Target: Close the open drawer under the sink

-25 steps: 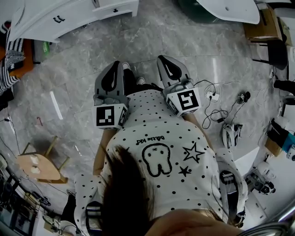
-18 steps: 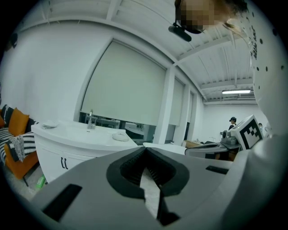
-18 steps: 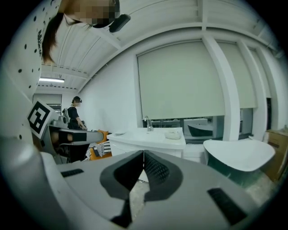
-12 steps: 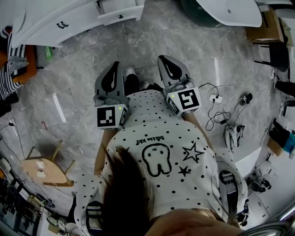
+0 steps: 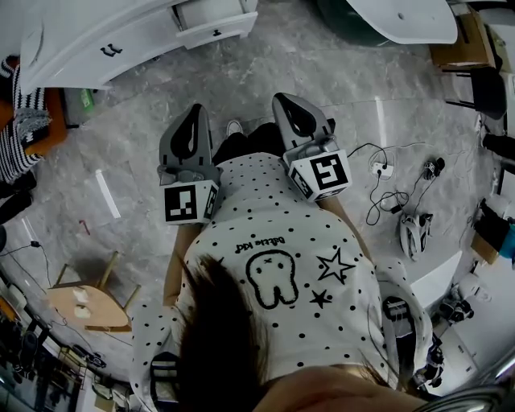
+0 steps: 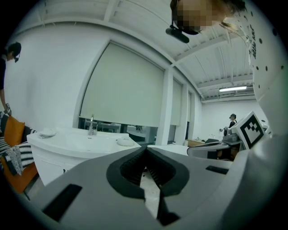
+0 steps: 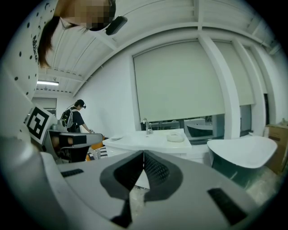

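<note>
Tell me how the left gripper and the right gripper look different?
The left gripper points nearly straight up the head view; the right gripper leans leftward. The left gripper's cube shows a blocky black pattern; the right gripper's cube shows a hook-shaped one. Both are grey, with fingers shut on nothing.

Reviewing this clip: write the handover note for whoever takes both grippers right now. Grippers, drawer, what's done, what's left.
Left gripper: shut, empty.
Right gripper: shut, empty.
Drawer: pulled out of the white vanity, across the floor ahead, well clear of both grippers.
Done: nothing on the drawer yet.
Left: walk up, set a gripper on the drawer front and push it in until flush.
</note>
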`<action>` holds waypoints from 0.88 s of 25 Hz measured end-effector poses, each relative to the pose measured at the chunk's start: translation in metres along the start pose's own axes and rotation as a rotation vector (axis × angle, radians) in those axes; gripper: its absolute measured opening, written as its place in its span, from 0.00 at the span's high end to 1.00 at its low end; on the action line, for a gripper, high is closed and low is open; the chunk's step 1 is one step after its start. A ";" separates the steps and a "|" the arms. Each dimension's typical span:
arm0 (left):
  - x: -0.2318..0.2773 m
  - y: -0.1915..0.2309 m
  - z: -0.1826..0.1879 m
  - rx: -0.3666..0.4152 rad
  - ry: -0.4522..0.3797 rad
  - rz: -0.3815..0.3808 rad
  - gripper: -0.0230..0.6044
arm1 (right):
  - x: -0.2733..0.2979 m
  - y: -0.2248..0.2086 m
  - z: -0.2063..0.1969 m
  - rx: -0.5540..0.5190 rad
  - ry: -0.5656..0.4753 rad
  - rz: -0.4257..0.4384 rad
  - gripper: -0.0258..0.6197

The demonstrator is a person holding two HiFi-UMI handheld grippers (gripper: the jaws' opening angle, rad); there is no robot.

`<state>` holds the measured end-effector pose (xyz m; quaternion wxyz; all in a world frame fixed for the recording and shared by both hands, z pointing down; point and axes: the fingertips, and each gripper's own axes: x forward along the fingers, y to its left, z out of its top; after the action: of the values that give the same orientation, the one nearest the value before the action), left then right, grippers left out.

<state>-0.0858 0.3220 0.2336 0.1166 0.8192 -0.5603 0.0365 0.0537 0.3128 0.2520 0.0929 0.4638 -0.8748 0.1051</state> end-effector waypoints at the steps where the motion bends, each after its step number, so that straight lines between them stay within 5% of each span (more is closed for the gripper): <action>1: 0.001 0.003 0.000 -0.003 0.010 0.002 0.95 | 0.003 0.000 0.001 0.004 -0.002 -0.001 0.94; 22: 0.038 0.016 0.009 -0.027 -0.001 0.109 0.95 | 0.052 -0.031 0.021 0.019 0.034 0.114 0.94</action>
<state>-0.0873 0.2801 0.2341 0.1252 0.7858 -0.6047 0.0350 0.0496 0.2491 0.2484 0.0970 0.4122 -0.8970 0.1263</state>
